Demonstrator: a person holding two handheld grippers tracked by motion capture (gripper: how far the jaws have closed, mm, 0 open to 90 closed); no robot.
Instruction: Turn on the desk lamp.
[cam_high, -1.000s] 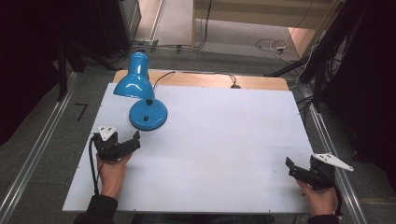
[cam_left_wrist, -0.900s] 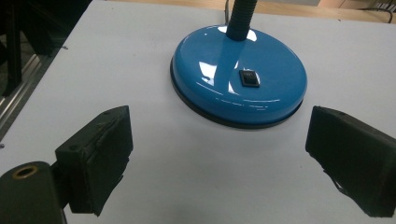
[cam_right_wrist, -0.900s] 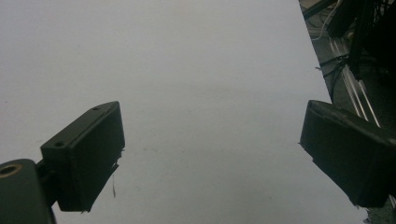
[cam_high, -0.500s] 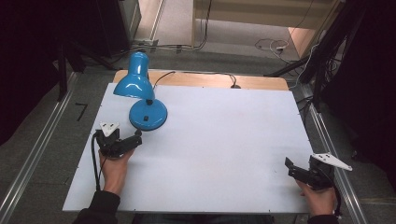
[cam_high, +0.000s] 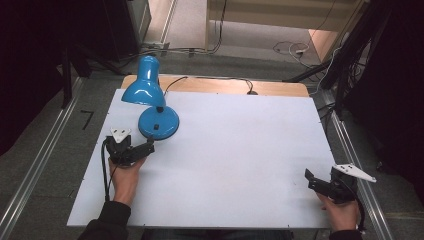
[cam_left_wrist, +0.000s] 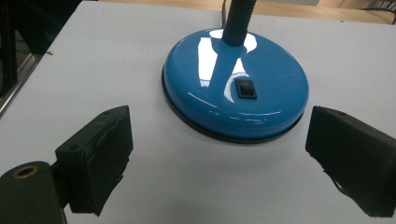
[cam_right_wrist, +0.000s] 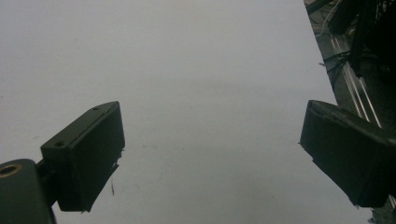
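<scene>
Left gripper (cam_left_wrist: 217, 158) gapes just before the blue lamp's base (cam_left_wrist: 233, 84)

Blue desk lamp standing upright at the far left of the tabletop.

The lamp (cam_high: 152, 102) has a glossy round blue base (cam_left_wrist: 236, 84) with a dark rim, lying flat on the white tabletop (cam_high: 240, 150). A small black rocker switch (cam_left_wrist: 245, 88) sits on top of the base. A dark flexible neck (cam_left_wrist: 238, 21) rises from it to a blue shade (cam_high: 142, 85) tilted down leftward.
</scene>
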